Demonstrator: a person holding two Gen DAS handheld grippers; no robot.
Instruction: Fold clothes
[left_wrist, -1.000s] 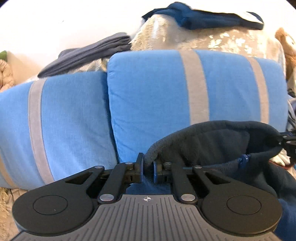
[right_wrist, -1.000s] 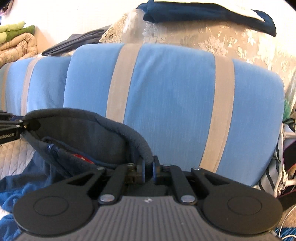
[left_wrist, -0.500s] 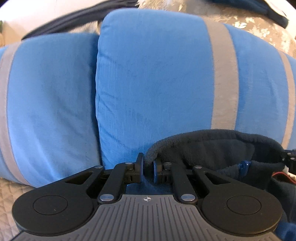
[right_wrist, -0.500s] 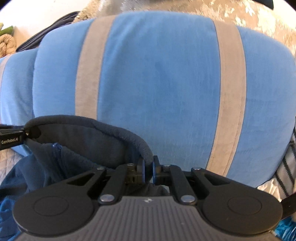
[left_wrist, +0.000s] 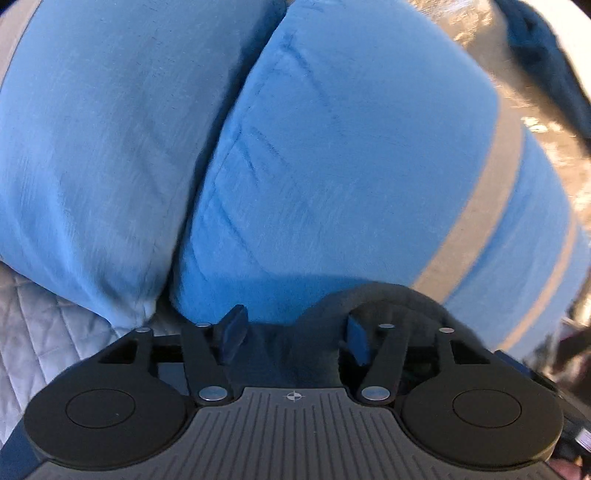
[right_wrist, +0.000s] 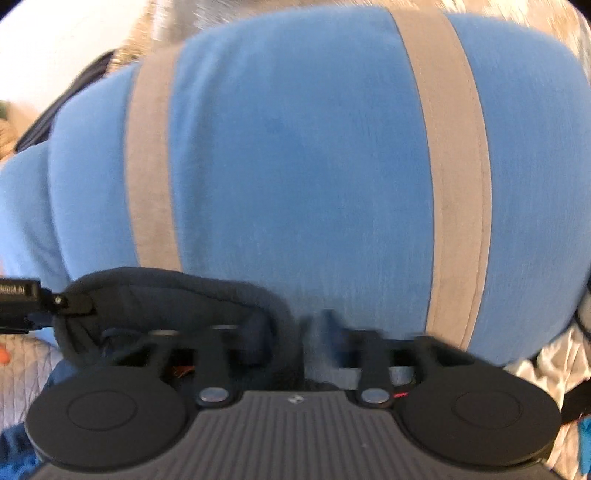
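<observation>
You've got soft, matt fleece in front of you: the dark garment (left_wrist: 373, 299) has a fuzzy, napped rim, thick and rolled. Behind it, the blue cushion (left_wrist: 351, 166) reads as brushed velvety cloth, showing darker stroke marks in its pile, with flat grey woven bands sewn across it. Its neighbour, the left cushion (left_wrist: 92, 147), has the same plush finish. Down at your left, the quilted cover (left_wrist: 44, 325) is smooth pale cloth stitched in diamonds. Your left gripper (left_wrist: 295, 339) is matt black plastic with shiny metal rivets and a ribbed grey body; your right gripper (right_wrist: 295, 354) looks the same, blurred.
</observation>
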